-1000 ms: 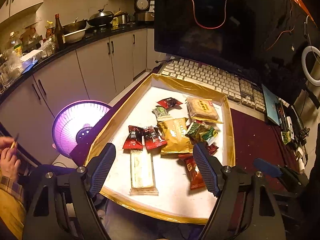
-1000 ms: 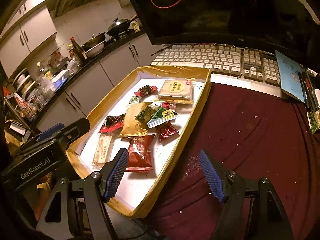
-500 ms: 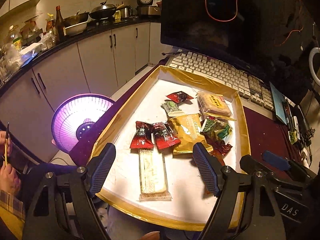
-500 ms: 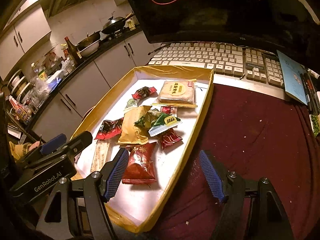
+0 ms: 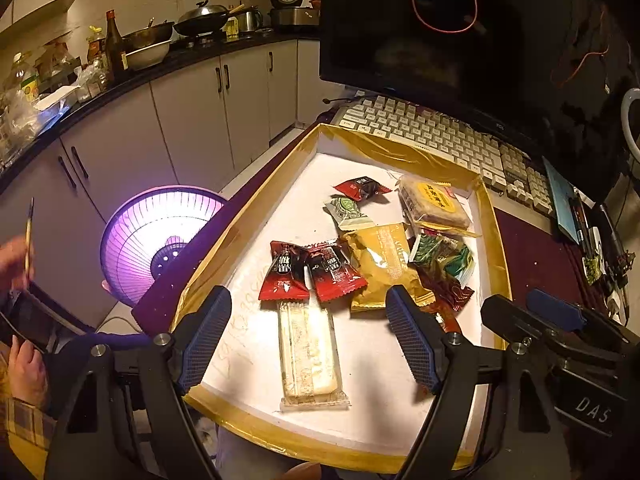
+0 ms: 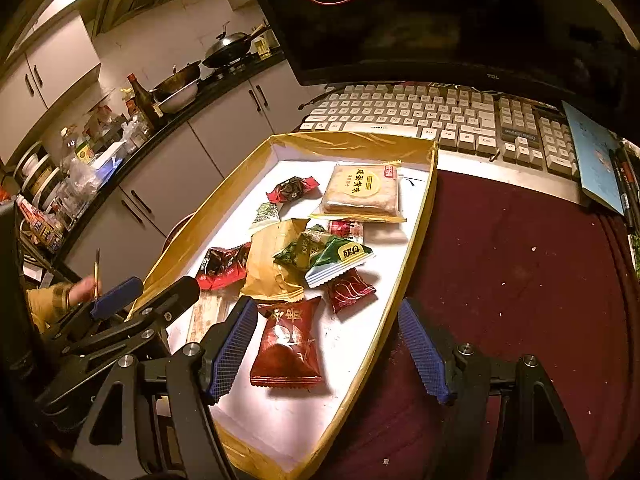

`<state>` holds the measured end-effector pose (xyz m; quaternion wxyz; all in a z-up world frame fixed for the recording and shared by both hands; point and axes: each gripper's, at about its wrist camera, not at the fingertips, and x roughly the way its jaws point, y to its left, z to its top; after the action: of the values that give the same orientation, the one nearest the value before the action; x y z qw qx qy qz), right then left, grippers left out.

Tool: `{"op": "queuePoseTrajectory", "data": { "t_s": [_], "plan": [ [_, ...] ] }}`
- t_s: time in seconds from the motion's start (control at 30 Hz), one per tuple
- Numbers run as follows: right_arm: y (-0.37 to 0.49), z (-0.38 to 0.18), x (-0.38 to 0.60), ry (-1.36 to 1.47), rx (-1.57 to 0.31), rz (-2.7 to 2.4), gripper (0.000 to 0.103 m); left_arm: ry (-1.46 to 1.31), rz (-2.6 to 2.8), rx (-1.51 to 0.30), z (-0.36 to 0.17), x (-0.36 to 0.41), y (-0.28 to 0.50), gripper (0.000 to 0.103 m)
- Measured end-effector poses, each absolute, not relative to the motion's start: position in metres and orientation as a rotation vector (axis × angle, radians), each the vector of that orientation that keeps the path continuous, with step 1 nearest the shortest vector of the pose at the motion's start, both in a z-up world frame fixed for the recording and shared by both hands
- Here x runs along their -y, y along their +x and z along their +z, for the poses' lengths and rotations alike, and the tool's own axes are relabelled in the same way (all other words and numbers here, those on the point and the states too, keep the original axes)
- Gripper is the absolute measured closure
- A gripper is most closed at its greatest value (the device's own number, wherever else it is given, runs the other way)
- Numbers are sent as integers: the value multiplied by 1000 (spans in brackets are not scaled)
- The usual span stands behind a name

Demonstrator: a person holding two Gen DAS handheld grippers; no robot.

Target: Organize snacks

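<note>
Kitchen cabinets [image 5: 192,128] and a cluttered dark counter line the left background; a dark monitor [image 5: 460,32] stands at the far side of the table, with a white keyboard [image 6: 432,116] just in front of it. On the table's maroon cloth [image 6: 520,264] sits a shallow tray [image 5: 224,248] with gold-taped walls and a white floor, holding the snacks. At its far right corner lies a square pastry pack with a yellow label [image 6: 362,192], and left of it a small red wrapped candy [image 5: 362,188] and a green-and-white packet [image 5: 347,212]. A gold foil pouch [image 5: 384,264] occupies the middle, with green packets [image 6: 324,254] resting partly on its right side. Two dark red sachets [image 5: 308,270] lie side by side left of the pouch, and a long clear-wrapped pale bar [image 5: 308,352] extends from them toward the near edge. A larger red packet [image 6: 286,344] lies near the tray's near right side, a smaller dark red one [image 6: 350,290] just beyond it. The left gripper [image 5: 308,340] hangs above the near part of the tray, jaws wide apart and empty, the pale bar between them in view. The right gripper [image 6: 328,348] hangs over the tray's right wall, jaws likewise apart and empty. A purple-lit heater [image 5: 160,236] glows on the floor left of the table.
</note>
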<state>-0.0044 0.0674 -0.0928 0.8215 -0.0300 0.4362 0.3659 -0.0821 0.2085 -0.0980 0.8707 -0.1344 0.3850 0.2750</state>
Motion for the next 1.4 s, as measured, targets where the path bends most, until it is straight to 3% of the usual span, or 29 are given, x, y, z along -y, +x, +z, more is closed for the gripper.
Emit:
{"op": "queuePoseTrajectory", "data": {
  "t_s": [1.4],
  "plan": [
    [-23, -82, -42, -62, -911, 759, 28, -248, 557, -807, -91, -185, -99, 23]
  ]
}}
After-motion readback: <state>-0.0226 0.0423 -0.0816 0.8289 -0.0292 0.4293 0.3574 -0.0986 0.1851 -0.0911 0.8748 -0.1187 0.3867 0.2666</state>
